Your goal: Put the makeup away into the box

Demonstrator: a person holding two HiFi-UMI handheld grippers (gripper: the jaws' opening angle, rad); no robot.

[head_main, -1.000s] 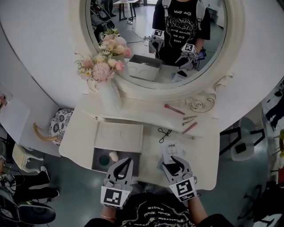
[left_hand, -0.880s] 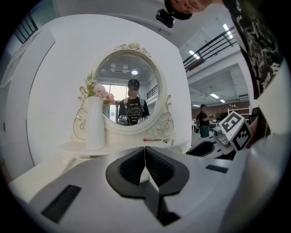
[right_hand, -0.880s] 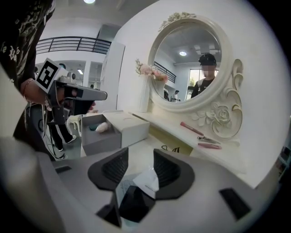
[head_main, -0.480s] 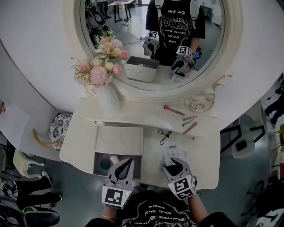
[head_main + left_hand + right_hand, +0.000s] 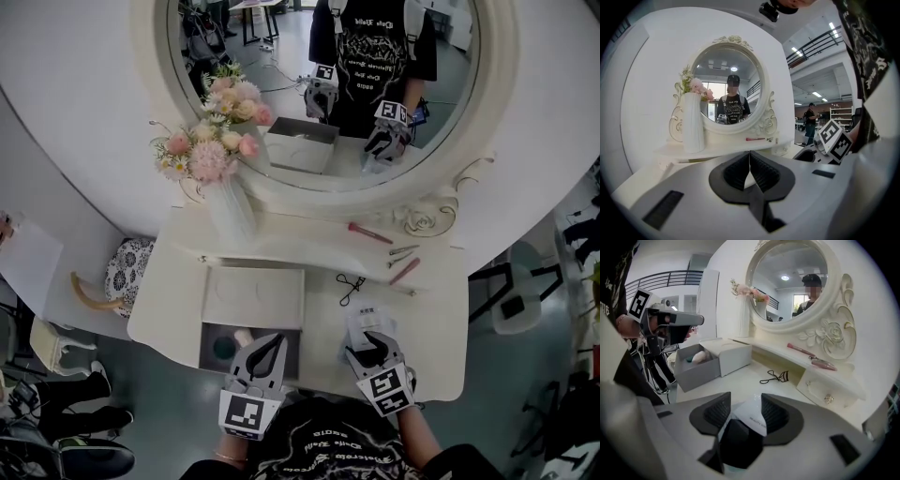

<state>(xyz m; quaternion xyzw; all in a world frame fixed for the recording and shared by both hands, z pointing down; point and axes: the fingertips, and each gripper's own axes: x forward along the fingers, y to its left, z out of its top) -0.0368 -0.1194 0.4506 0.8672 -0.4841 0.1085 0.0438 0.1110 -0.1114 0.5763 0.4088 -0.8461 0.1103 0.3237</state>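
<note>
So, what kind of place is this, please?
Probably a makeup corner staged in a big hall, not a home: a white dressing table, round mirror and flower vase, but a balcony railing and strip lights beyond.

The right gripper (image 5: 746, 401) has just been opening its jaws, with a white sachet (image 5: 751, 419) between them. On the dressing table (image 5: 736, 383), an open grey box (image 5: 696, 373) sits at the left edge. A black eyelash curler (image 5: 776, 377) lies mid-table.

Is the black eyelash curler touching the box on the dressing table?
Apart. The head view shows bare tabletop between the eyelash curler and the box; the right gripper view shows the same gap.
</note>
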